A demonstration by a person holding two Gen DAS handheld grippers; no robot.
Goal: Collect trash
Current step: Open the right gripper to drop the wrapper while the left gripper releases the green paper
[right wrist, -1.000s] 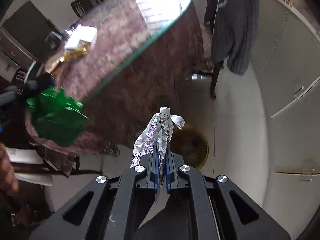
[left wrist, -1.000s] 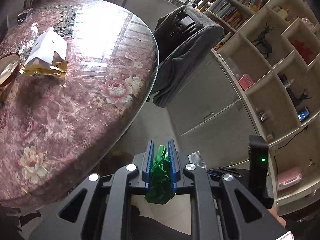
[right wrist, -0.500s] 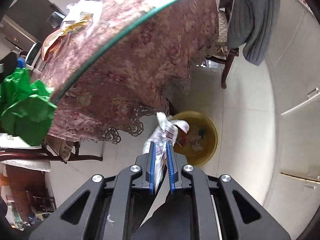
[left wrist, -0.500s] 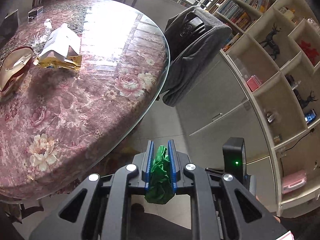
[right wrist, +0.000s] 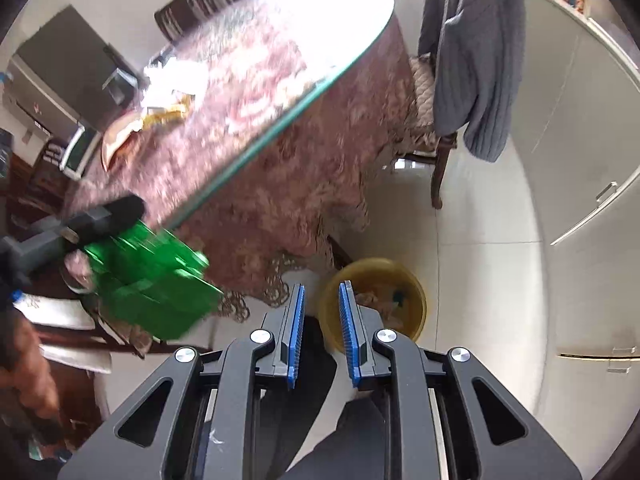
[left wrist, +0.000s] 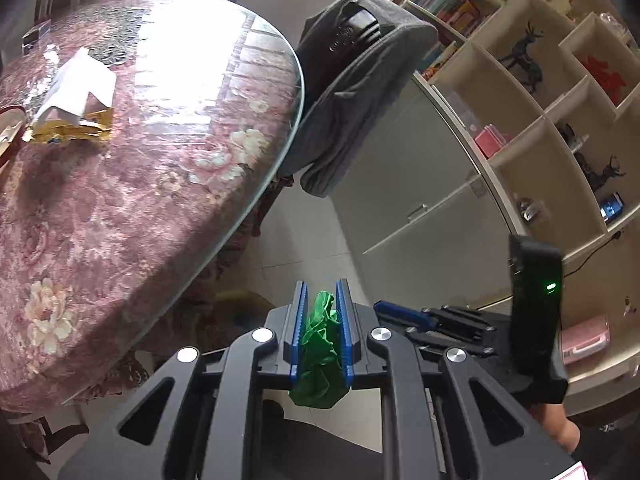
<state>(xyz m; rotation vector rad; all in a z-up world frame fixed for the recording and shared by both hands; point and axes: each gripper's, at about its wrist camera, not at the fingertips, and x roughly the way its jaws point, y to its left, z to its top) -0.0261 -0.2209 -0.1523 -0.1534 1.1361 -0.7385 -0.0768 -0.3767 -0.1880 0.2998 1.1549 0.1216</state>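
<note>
My left gripper (left wrist: 321, 292) is shut on a crumpled green wrapper (left wrist: 320, 344), held in the air beside the round table's edge. It shows blurred in the right wrist view (right wrist: 152, 276). My right gripper (right wrist: 322, 296) is open and empty above a yellow bin (right wrist: 416, 312) on the floor, which holds some trash. On the table (left wrist: 132, 184) lie a white paper and a gold wrapper (left wrist: 74, 92).
A chair with a grey sweater (right wrist: 476, 60) stands by the table. White cabinets (right wrist: 580, 168) and open shelves (left wrist: 560, 92) line the right. A plate (right wrist: 118, 136) sits on the table's left. Pale floor tiles surround the bin.
My right gripper opened and the silver-purple wrapper it held is gone from its jaws. My left gripper moved a little with the green wrapper still held.
</note>
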